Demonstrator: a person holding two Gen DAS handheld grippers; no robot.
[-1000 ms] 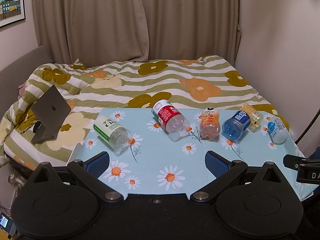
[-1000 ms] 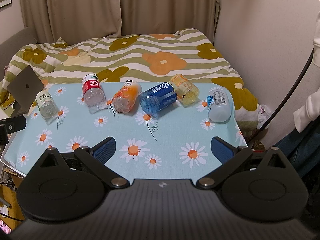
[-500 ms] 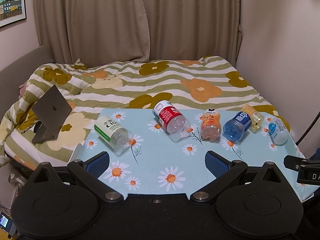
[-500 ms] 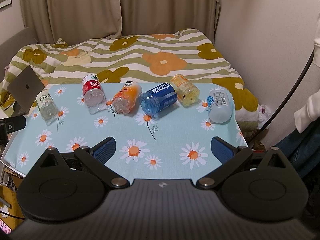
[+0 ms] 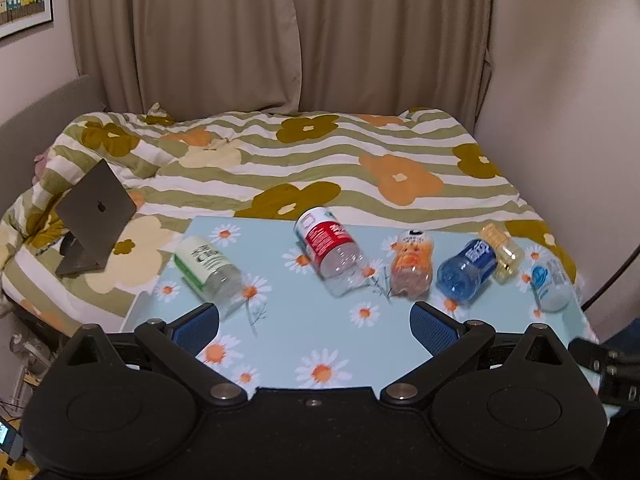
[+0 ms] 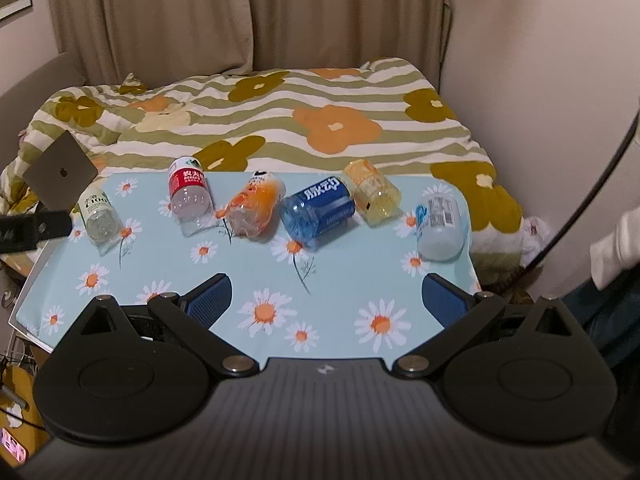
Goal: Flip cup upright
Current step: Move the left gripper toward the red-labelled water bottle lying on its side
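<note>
Several cut-off bottle cups lie on their sides in a row on the daisy-print table [image 5: 304,344]: green-label [image 5: 208,270], red-label [image 5: 330,244], orange [image 5: 412,262], blue [image 5: 466,270], yellow [image 5: 502,252] and white [image 5: 550,284]. The right wrist view shows the same row: green [image 6: 98,212], red [image 6: 188,192], orange [image 6: 254,208], blue [image 6: 320,210], yellow [image 6: 372,192], white [image 6: 438,222]. My left gripper [image 5: 314,326] is open and empty over the table's near edge. My right gripper [image 6: 326,300] is open and empty, in front of the blue cup.
A bed with a striped flower quilt [image 5: 320,160] lies behind the table. A half-open laptop [image 5: 94,218] stands on the quilt at left. A wall [image 6: 560,80] runs close on the right. A dark cable [image 6: 592,184] hangs at right.
Both grippers have moved a little forward and lower toward the table; the cups look slightly nearer. Nothing on the table has moved and both grippers stay open.
</note>
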